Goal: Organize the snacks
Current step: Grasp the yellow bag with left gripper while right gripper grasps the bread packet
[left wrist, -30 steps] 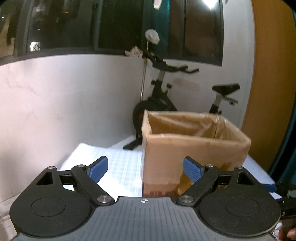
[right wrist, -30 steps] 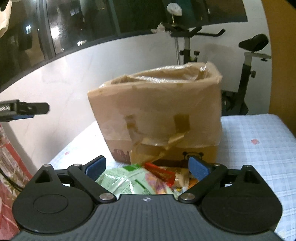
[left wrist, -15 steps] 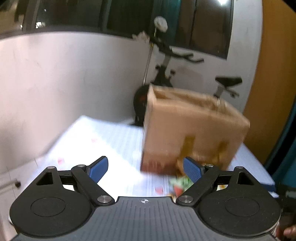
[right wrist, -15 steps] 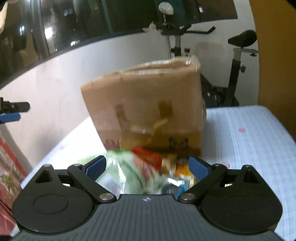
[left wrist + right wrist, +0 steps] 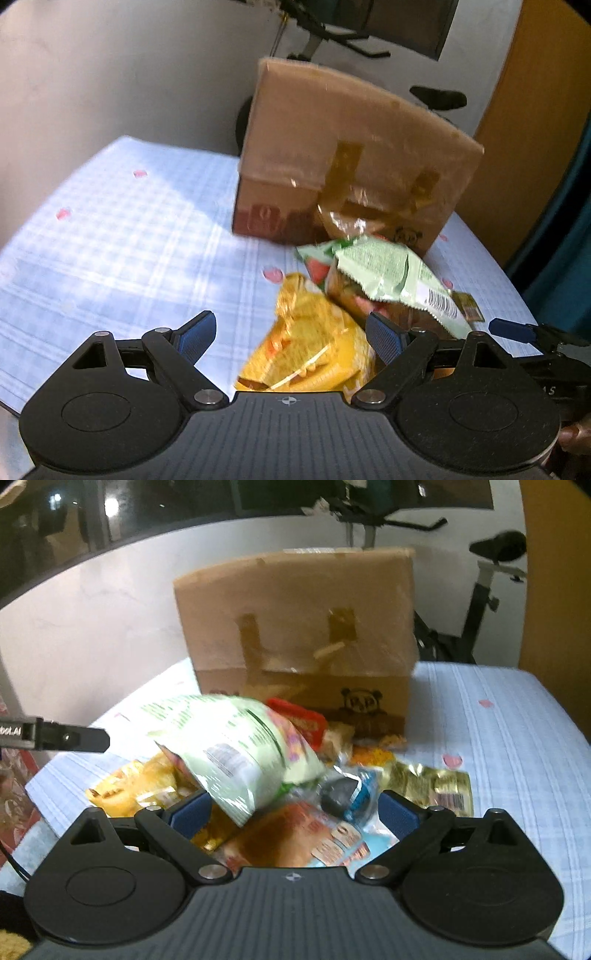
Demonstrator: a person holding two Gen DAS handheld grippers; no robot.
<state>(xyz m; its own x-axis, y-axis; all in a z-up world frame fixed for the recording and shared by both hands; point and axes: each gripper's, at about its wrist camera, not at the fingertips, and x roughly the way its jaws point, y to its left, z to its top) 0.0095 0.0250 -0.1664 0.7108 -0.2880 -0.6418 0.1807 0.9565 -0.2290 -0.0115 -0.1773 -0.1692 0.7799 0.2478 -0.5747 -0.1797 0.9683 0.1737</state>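
In the left wrist view the left tool [image 5: 291, 334] hangs agape over a yellow snack bag [image 5: 310, 350] beside the cardboard box [image 5: 351, 155], while the right wrist view shows the right tool [image 5: 293, 814] spread wide above snack packets [image 5: 236, 749] heaped on the checked table [image 5: 498, 738]

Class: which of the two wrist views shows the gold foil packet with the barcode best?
The right wrist view: the gold foil packet lies in full sight on the tablecloth, barcode showing. The left wrist view shows only its corner past the green bag.
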